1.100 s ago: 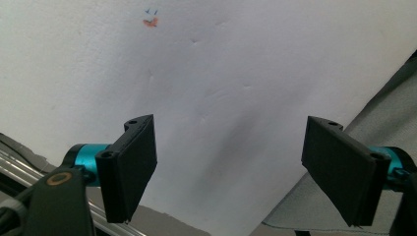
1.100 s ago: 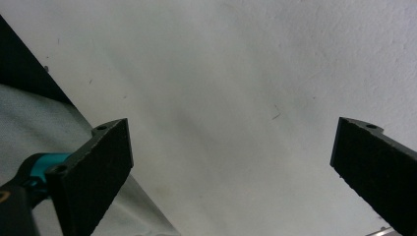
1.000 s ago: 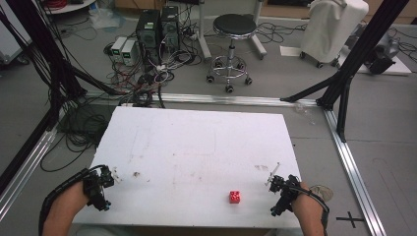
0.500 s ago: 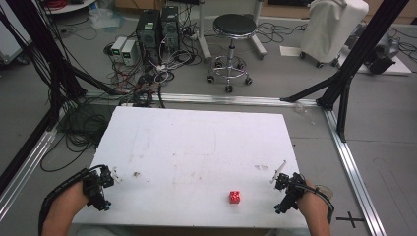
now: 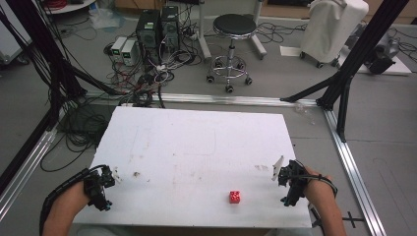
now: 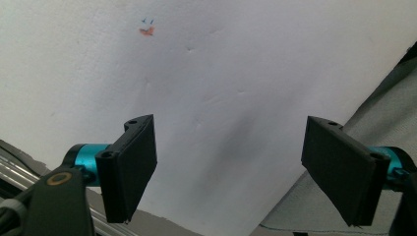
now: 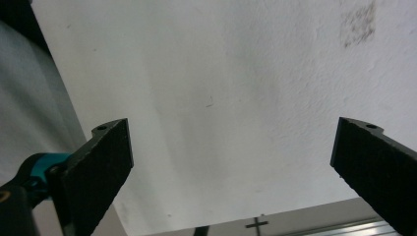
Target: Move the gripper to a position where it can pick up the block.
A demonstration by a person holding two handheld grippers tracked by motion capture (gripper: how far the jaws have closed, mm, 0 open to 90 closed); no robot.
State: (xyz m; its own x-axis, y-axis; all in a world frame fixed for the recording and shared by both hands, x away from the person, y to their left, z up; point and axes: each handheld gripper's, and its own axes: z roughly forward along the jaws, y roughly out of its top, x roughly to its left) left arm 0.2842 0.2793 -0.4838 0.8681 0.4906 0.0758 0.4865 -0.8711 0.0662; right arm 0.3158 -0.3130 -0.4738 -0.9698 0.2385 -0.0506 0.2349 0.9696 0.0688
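Observation:
A small red die [image 5: 234, 197] lies on the white table [image 5: 196, 142], near the front edge and right of centre. My left gripper [image 5: 101, 186] hovers at the table's front left corner. In the left gripper view it [image 6: 228, 137] is open wide over bare white surface, with nothing between the jaws. My right gripper [image 5: 290, 183] is at the front right edge, about a hand's width right of the die. In the right gripper view it [image 7: 235, 132] is also open wide and empty above the tabletop.
A small orange mark [image 6: 146, 31] and a grey smudge [image 7: 358, 22] are on the tabletop. Beyond the far edge stand a black stool [image 5: 231, 29], computer cases [image 5: 157, 24] and loose cables. Aluminium rails [image 5: 349, 162] and black frame posts flank the table.
My right gripper has drifted slightly right and away from the die. The left gripper and the die have stayed put.

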